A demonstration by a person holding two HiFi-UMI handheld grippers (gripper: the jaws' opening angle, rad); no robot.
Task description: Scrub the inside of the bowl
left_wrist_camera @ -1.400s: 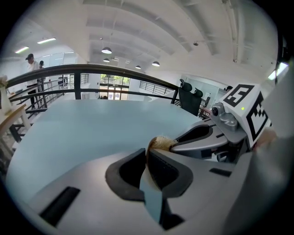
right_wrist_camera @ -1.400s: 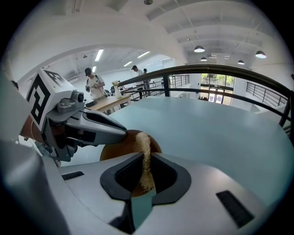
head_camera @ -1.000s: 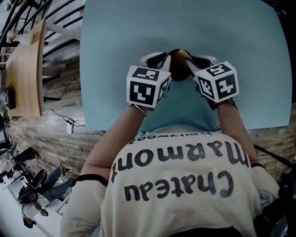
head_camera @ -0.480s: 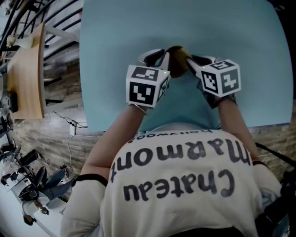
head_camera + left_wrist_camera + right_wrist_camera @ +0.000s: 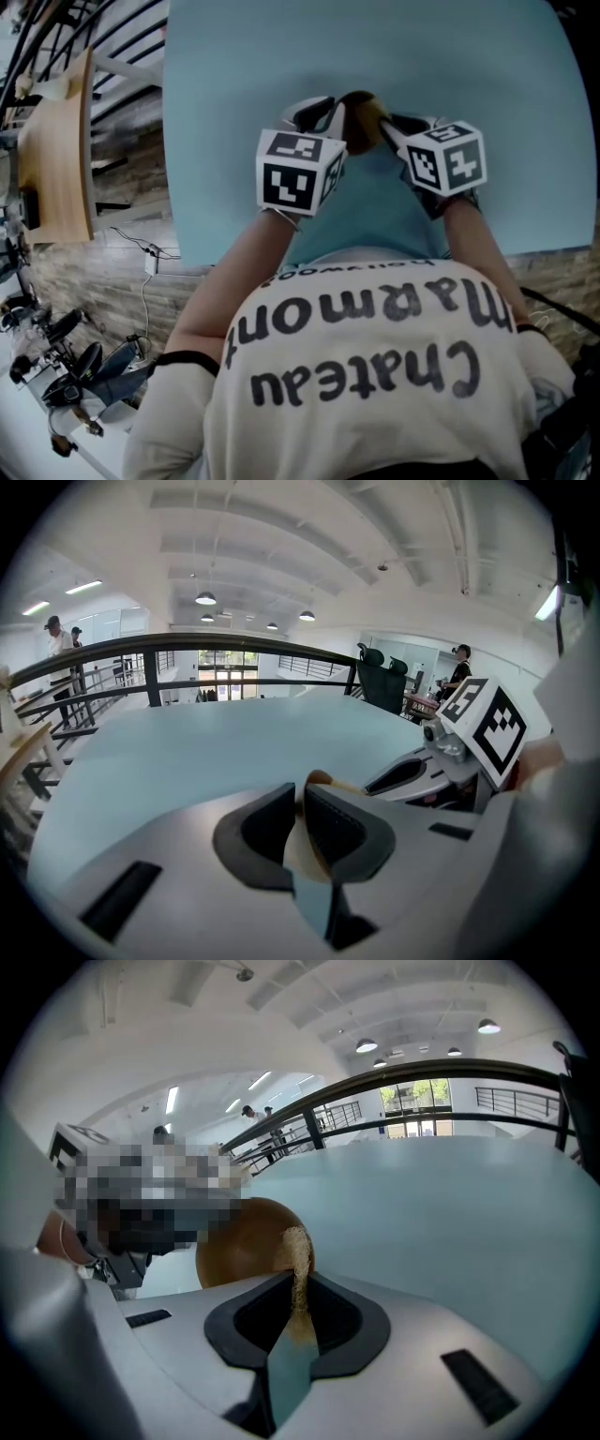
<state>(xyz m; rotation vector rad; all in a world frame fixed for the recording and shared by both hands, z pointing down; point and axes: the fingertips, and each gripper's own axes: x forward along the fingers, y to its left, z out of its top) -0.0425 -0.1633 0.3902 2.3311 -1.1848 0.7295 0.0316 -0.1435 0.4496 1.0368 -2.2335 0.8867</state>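
A brown bowl [image 5: 361, 117] sits tipped on the pale blue table [image 5: 281, 56] between my two grippers. My left gripper [image 5: 323, 117] holds it from the left. In the left gripper view the bowl's thin rim [image 5: 322, 781] stands between the pads of the left gripper [image 5: 302, 803], whose jaws have just been opening a little while still pinching the rim. My right gripper [image 5: 394, 127] comes in from the right. In the right gripper view the right gripper [image 5: 298, 1288] is shut on a thin tan fibrous scrubber [image 5: 297, 1251] that stands against the bowl [image 5: 239, 1241].
The table's near edge lies just under my forearms, and a wooden bench [image 5: 56, 150] stands beyond its left side. Cables and gear lie on the floor at lower left [image 5: 66, 375]. A dark railing [image 5: 187, 649] runs behind the table's far edge, with people standing far beyond it.
The right gripper has rolled slightly and its marker cube has shifted a little up and right. The left gripper and the bowl have stayed nearly in place.
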